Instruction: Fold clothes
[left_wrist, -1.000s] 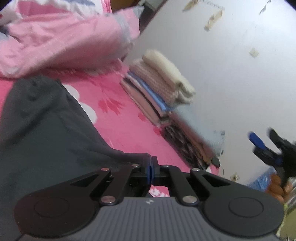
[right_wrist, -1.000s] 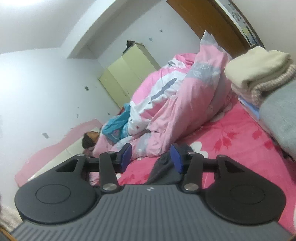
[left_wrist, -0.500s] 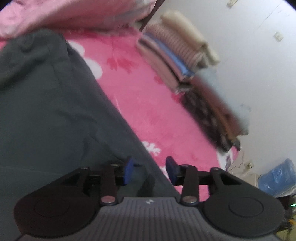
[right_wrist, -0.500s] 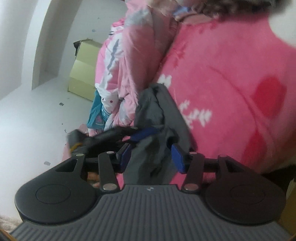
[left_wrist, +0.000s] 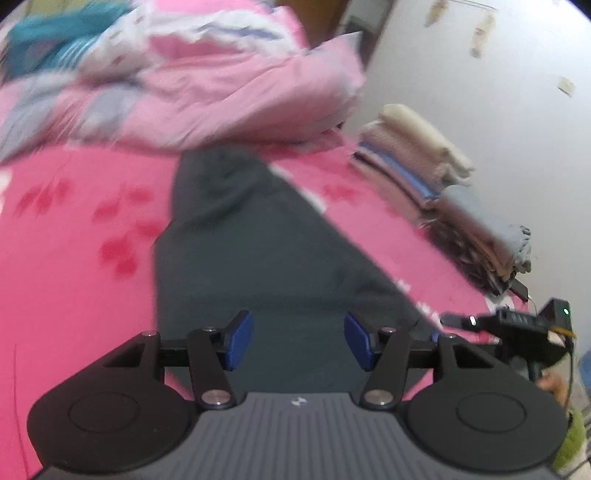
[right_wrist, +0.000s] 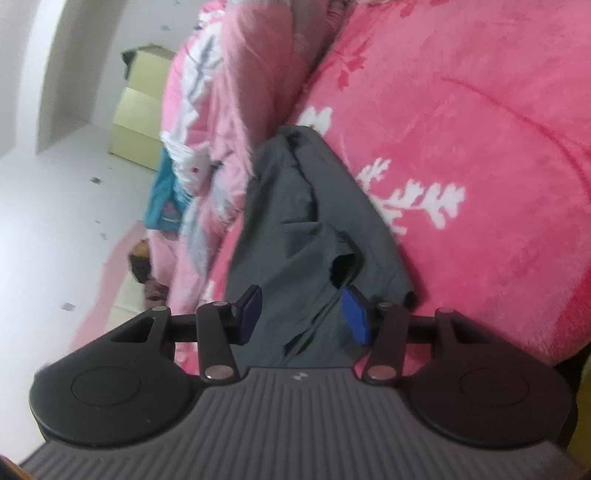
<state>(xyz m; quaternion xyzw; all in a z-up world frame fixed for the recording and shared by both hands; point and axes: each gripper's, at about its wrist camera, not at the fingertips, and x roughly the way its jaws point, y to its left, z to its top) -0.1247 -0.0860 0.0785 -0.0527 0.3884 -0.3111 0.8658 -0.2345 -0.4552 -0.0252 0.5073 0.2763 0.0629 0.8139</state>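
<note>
So the dark grey garment (left_wrist: 258, 240) is lying stretched out long on the pink floral blanket (left_wrist: 74, 277), running from 6 o'clock up toward 12 in the left wrist view. It's plain, a bit rumpled at the far end, with a loose fold near the close end. The left gripper (left_wrist: 297, 341) is opening above it, nothing pinched. The right gripper (right_wrist: 304, 314) sits about half open over the fold, its pads not pressing the cloth. A stack of folded clothes (left_wrist: 424, 177) is at 2 o'clock.
</note>
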